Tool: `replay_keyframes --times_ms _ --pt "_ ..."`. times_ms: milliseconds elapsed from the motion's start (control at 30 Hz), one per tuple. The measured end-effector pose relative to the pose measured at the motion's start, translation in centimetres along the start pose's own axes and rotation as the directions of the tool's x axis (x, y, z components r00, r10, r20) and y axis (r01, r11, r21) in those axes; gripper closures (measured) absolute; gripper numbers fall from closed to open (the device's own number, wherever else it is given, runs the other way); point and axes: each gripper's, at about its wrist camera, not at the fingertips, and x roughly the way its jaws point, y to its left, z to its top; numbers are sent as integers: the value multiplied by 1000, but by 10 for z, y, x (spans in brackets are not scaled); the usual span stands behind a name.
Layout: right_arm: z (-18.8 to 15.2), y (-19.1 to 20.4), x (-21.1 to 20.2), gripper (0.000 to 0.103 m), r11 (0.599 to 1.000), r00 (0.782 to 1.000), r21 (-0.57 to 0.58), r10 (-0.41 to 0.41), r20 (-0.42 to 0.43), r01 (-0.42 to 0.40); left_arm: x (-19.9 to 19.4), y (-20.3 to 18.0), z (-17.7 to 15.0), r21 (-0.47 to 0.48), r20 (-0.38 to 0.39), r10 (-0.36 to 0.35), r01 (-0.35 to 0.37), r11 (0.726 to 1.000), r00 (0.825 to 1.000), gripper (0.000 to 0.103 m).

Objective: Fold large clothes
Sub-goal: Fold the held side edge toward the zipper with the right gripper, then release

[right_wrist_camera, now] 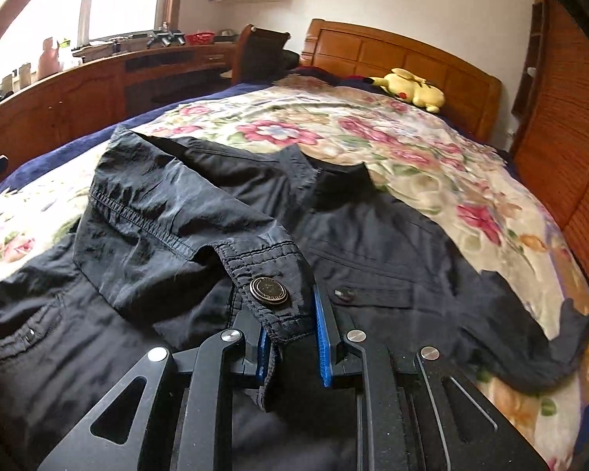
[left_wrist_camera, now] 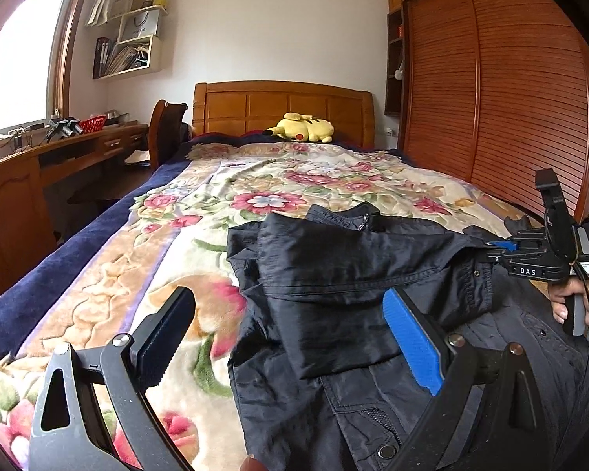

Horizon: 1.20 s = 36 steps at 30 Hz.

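- Left wrist view: a bed (left_wrist_camera: 78, 259) fills most of the room, with a wooden headboard (left_wrist_camera: 282, 112) at its far end and a dark blue cover showing along its left edge.
- A wardrobe (left_wrist_camera: 502, 90) with slatted wooden doors stands along the right side of the bed.
- A flowered blanket (left_wrist_camera: 263, 196) is spread over the bed, cream with pink blooms and green leaves.
- A wooden desk (left_wrist_camera: 70, 153) runs under the window on the left, with a chair (left_wrist_camera: 165, 129) at its near end beside the bed.
- A black jacket (left_wrist_camera: 333, 274) lies on the blanket at the near end of the bed, toward the right, collar pointing to the headboard. One sleeve is folded across its chest.
- The left gripper (left_wrist_camera: 290, 337) hovers over the jacket's left part with its jaws spread wide, released, nothing between them.
- The right gripper (right_wrist_camera: 292, 337) is clenched on the sleeve cuff (right_wrist_camera: 271, 298), the cloth pinched between the blue pads; it holds the cuff over the jacket's front. A hand (left_wrist_camera: 581, 298) grips its handle at the right edge.
- A yellow plush toy (left_wrist_camera: 300, 127) lies by the headboard.
- A metal snap button (right_wrist_camera: 268, 289) sits on the cuff, just ahead of the right gripper.
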Motion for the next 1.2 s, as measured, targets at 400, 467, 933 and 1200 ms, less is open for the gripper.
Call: replay_keyframes --times_ms 400,467,933,1200 --pt "-32 -23 -6 83 993 992 44 -106 -72 109 -10 -5 9 28 17 -18 18 999 1000 6" --pt "-33 -25 -6 83 991 989 51 -121 -81 125 -15 -5 14 24 26 -32 31 999 999 6" --pt "-33 -42 -15 83 978 979 72 -189 -78 195 -11 -37 24 31 20 -121 120 992 992 6" --pt "-35 -47 -4 83 980 980 75 -178 -91 184 8 -75 22 54 -9 -171 171 984 985 6"
